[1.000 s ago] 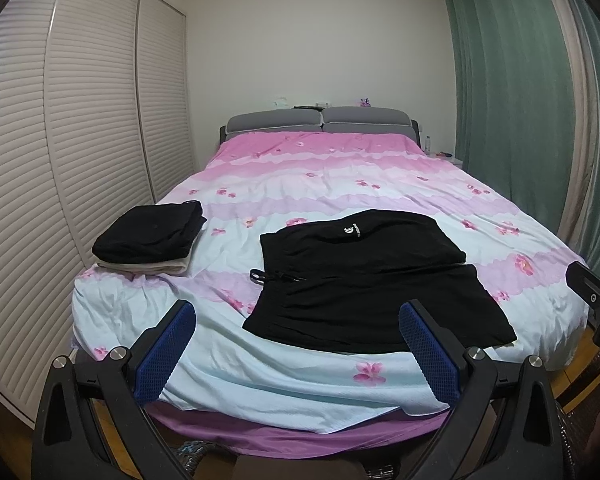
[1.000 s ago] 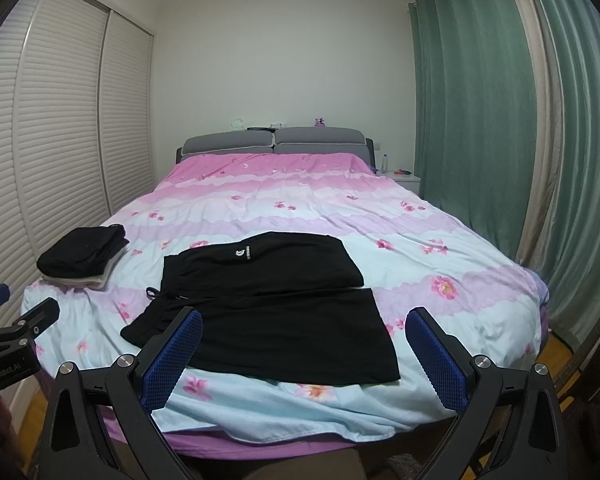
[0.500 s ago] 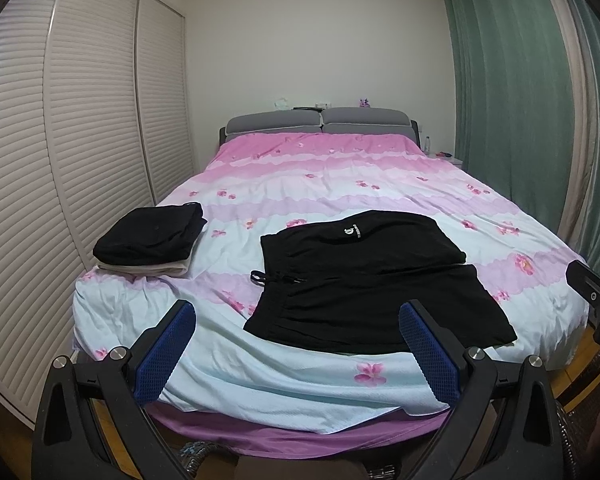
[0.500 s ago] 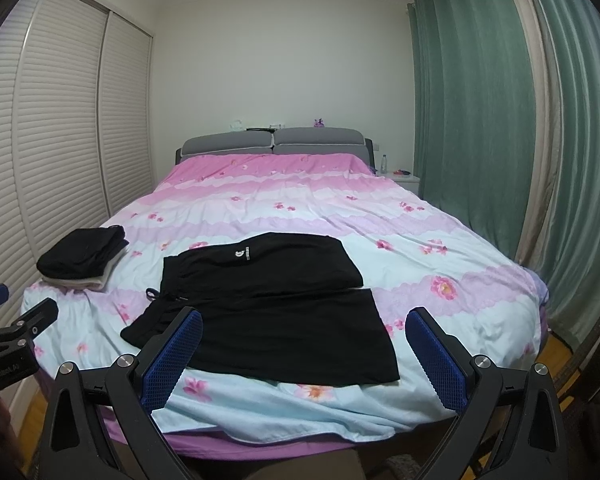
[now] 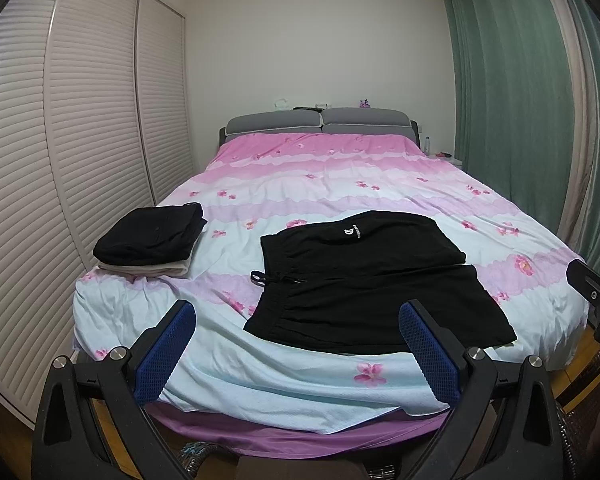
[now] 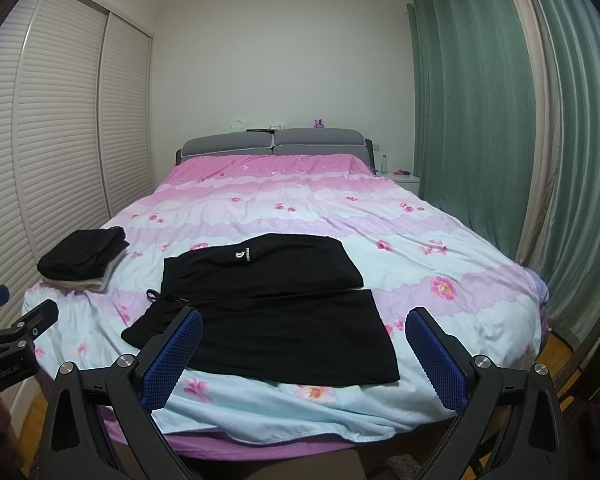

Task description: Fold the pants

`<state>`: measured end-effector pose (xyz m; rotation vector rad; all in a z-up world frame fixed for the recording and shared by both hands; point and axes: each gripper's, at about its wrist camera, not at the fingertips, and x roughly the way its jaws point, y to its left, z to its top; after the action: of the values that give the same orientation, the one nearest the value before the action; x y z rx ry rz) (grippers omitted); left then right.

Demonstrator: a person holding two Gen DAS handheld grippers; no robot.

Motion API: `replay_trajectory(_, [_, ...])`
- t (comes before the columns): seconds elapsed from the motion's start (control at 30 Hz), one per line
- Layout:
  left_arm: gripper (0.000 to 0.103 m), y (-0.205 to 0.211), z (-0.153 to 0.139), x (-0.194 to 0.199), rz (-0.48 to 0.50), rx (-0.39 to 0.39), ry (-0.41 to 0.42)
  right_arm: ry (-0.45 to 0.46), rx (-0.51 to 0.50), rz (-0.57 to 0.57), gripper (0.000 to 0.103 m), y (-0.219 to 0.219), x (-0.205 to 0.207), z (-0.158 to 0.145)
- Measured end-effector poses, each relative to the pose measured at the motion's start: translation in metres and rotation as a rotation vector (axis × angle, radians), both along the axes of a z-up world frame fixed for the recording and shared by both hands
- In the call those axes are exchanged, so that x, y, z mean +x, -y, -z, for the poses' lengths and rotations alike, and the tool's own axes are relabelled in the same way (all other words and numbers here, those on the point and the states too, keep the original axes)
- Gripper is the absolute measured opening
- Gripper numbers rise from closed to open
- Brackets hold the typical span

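Observation:
Black shorts-like pants (image 5: 372, 280) lie spread flat near the foot of the bed, waistband and drawstring to the left, a small white logo on the far leg; they also show in the right wrist view (image 6: 276, 312). My left gripper (image 5: 298, 350) is open and empty, held in front of the bed's foot edge, short of the pants. My right gripper (image 6: 304, 356) is open and empty, also short of the pants. Each gripper shows at the edge of the other's view.
A stack of folded clothes (image 5: 152, 240), black on beige, sits at the bed's left side. The bed (image 5: 340, 176) has a pink and pale blue floral cover. Louvred wardrobe doors (image 5: 60, 160) stand left, green curtains (image 6: 500, 140) right, a nightstand (image 6: 404, 178) by the headboard.

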<state>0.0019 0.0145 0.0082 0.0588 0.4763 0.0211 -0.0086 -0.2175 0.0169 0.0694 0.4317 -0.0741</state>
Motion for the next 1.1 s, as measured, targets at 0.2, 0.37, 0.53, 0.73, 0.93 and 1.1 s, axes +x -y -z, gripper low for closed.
replay_trajectory(0.2, [0.103,-0.0003,-0.0002,-0.0009,-0.002,0.003,0.003,-0.001,0.001,-0.001,0.103,0.0002,0.0002,0.0])
replay_trajectory(0.37, [0.103,-0.0005,-0.0006,-0.0008,-0.002,0.004,0.003,0.001,0.0,0.001,0.103,0.0004,0.0001,0.0004])
replay_trajectory(0.53, [0.103,-0.0024,-0.0042,-0.0025,-0.007,0.004,0.009,-0.005,0.002,-0.002,0.103,-0.0012,0.0001,0.0003])
replay_trajectory(0.73, [0.103,-0.0023,-0.0054,-0.0023,-0.006,0.006,0.007,0.001,0.007,0.002,0.103,-0.0013,0.0002,-0.0008])
replay_trajectory(0.93, [0.103,-0.0013,-0.0065,-0.0005,-0.002,0.006,0.006,0.002,0.009,0.003,0.103,0.0,0.0,-0.0002])
replay_trajectory(1.1, [0.103,-0.0003,-0.0068,-0.0001,-0.001,0.007,0.005,0.002,0.008,0.001,0.103,-0.0003,0.0004,-0.0002])
